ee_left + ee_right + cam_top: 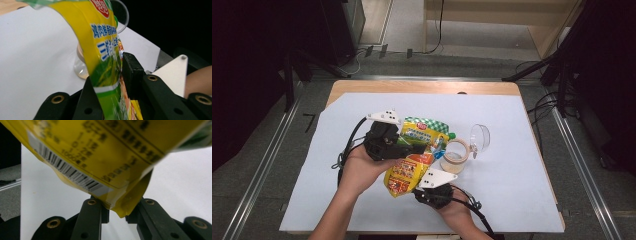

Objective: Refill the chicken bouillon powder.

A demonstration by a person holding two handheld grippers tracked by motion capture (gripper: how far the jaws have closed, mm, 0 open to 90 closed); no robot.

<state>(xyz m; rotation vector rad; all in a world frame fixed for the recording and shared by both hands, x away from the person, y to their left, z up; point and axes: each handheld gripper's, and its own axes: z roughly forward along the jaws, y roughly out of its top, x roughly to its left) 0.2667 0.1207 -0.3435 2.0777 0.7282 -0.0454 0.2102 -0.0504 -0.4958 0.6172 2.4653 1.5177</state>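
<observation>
Pinching green-yellow snack pouch (424, 132) in our left gripper (419, 148), our right gripper (424, 181) clamps yellow snack pouch (404, 175), beside tape roll (455, 155).

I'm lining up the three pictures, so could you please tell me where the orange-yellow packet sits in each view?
High view: orange-yellow packet below centre, just under the green-yellow packet.
Left gripper view: probably the orange sliver behind the green-yellow packet, beside the right-hand jaw.
Right gripper view: across the top, barcode side showing, one corner dipping between the jaws.
Shared landmark: the white table cover.
</observation>
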